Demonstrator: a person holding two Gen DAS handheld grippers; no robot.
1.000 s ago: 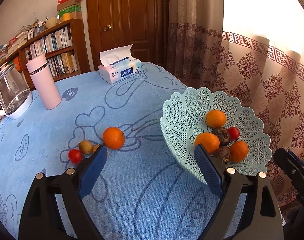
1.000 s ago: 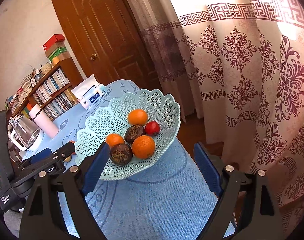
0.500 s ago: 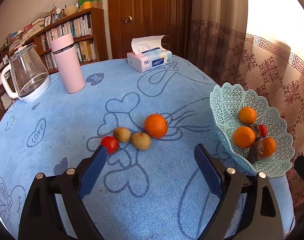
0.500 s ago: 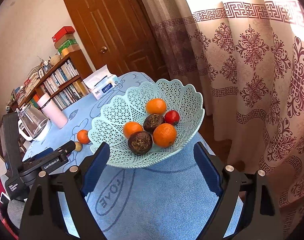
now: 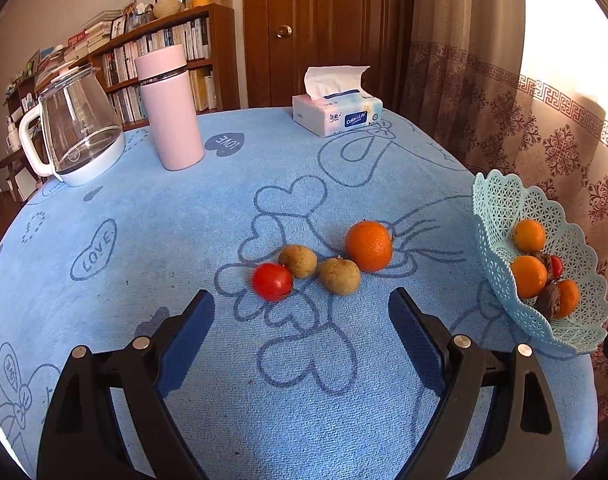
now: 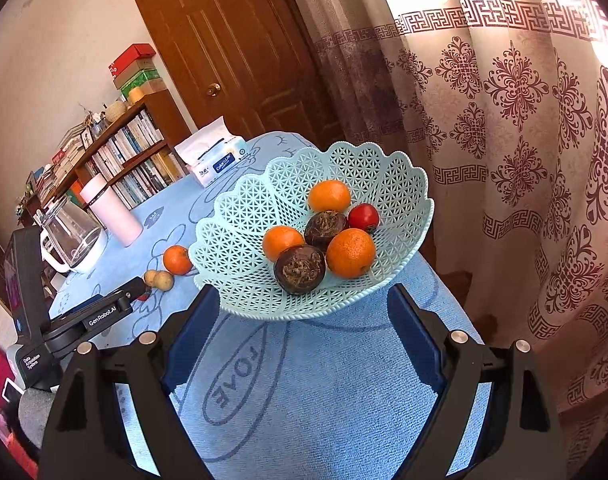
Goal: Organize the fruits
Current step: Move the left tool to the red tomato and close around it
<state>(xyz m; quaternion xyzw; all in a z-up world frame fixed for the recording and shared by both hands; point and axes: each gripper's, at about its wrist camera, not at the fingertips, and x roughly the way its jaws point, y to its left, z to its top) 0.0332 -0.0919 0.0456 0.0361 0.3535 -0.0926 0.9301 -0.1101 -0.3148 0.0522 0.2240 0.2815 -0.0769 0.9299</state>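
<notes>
Swung leftward since earlier, the left tongs (image 5: pixel 301 312) gape wide and empty just near of the tomato (image 5: pixel 272 281), two brown fruits and orange (image 5: pixel 368 245) on the surface (image 5: pixel 143 240). Right view: right tongs (image 6: pixel 299 308) wide, empty, near the basket (image 6: pixel 243 256) holding six fruits.

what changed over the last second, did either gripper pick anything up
No. The left gripper swung away from the basket toward the loose fruit; the tomato, two brown fruits and the orange now lie just ahead of its open fingers. The right gripper shifted only slightly, still open facing the basket. All fruit stayed put, with six pieces in the basket.
</notes>
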